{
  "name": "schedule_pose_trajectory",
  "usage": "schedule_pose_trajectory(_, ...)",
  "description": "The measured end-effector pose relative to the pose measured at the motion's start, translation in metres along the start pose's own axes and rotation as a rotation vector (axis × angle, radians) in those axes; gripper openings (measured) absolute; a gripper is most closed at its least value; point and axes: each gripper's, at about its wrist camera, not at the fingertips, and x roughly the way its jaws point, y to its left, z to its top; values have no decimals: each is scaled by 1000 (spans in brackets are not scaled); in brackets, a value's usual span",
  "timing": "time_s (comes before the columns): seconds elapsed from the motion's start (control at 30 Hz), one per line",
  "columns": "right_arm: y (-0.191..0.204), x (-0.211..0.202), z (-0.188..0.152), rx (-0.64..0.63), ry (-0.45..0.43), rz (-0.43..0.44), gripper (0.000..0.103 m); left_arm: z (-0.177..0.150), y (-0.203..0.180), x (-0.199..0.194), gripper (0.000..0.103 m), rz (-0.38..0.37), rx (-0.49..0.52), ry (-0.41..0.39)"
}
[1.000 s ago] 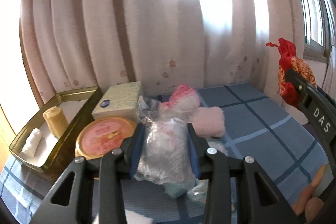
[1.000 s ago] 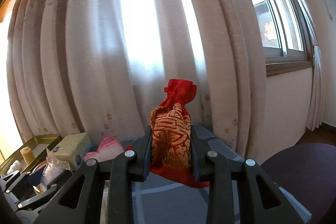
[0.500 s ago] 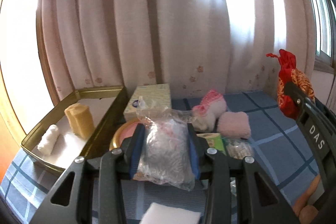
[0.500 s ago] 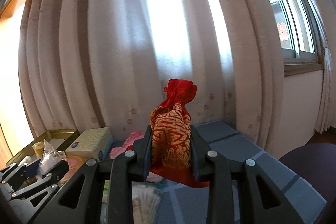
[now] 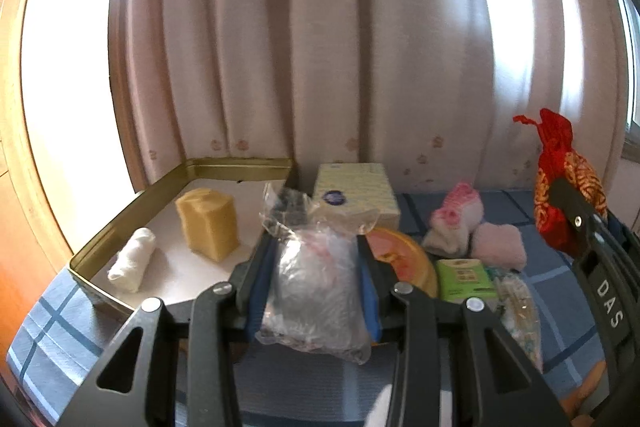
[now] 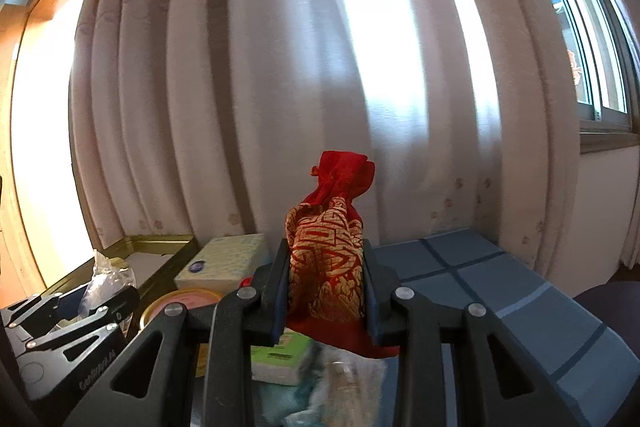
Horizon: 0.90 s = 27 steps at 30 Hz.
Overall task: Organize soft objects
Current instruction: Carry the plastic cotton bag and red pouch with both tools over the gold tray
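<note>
While clamped between blue pads, left gripper (image 5: 316, 291) carries clear plastic bag (image 5: 314, 291) above the blue cloth; gold tin tray (image 5: 240, 165) sits at ten o'clock. Right gripper (image 6: 325, 291) squeezes red-gold drawstring pouch (image 6: 326, 259), neck toward twelve o'clock.

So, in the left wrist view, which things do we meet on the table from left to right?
White roll → yellow block, both inside the gold tin tray → clear plastic bag held in the left gripper → green packet → pink cloth → red pouch.
</note>
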Motion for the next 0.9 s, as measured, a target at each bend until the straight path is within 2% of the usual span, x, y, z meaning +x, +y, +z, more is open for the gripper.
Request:
schedule_pose_trajectory(0.5,67,4,-7,-37,18,135,33,3,82,2,38,81,-95,-7)
schedule_pose_trajectory(0.9,129,8,-15,-89,30,240,33,3,154,13,38,55,-203,10)
